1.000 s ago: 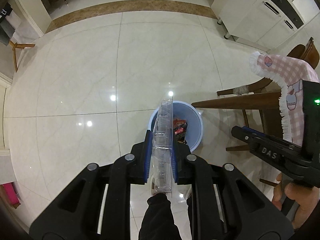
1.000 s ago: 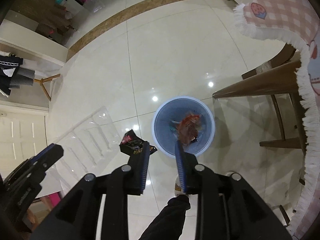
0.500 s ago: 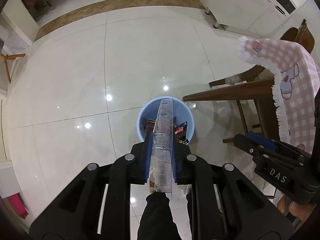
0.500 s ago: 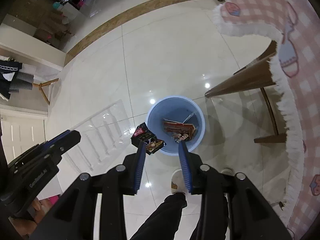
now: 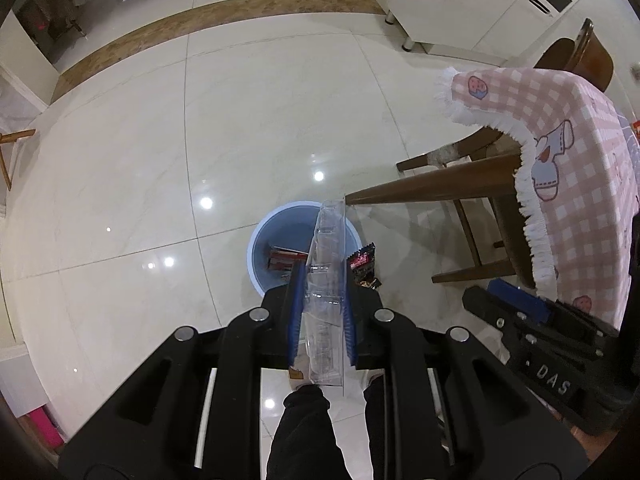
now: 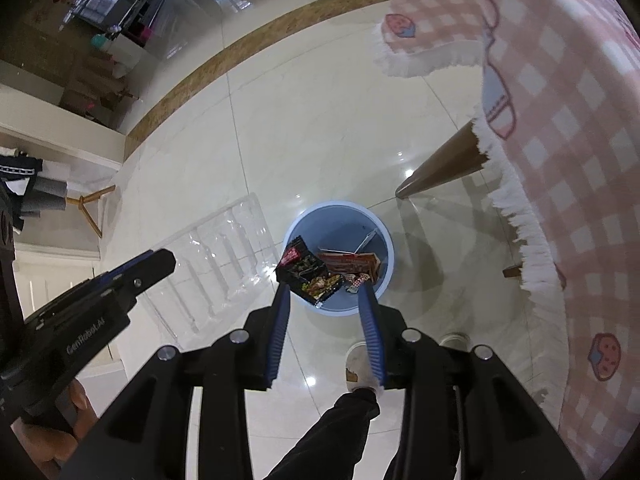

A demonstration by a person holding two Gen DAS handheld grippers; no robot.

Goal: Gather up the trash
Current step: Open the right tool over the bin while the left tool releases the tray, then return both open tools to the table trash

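Holding: your left gripper [image 5: 320,280] pinches clear tray [image 5: 326,280]
Right gripper [image 6: 326,292]: spread, wrapper [image 6: 308,276] at left tip
Tip: centre over bin [image 6: 342,220] lower-centre frame, then release

We see a clear plastic blister tray [image 5: 325,300], ribbed into compartments, standing on edge between the blue pads of the left gripper [image 5: 320,280], its far end above the round blue bin [image 5: 256,248] on the tiled floor. A black snack wrapper [image 6: 306,276] with red and colourful print hangs over the bin's near rim, just ahead of the spread fingers of the right gripper [image 6: 324,292]. Inside the bin lie a flattened red carton [image 6: 348,264] and small scraps.
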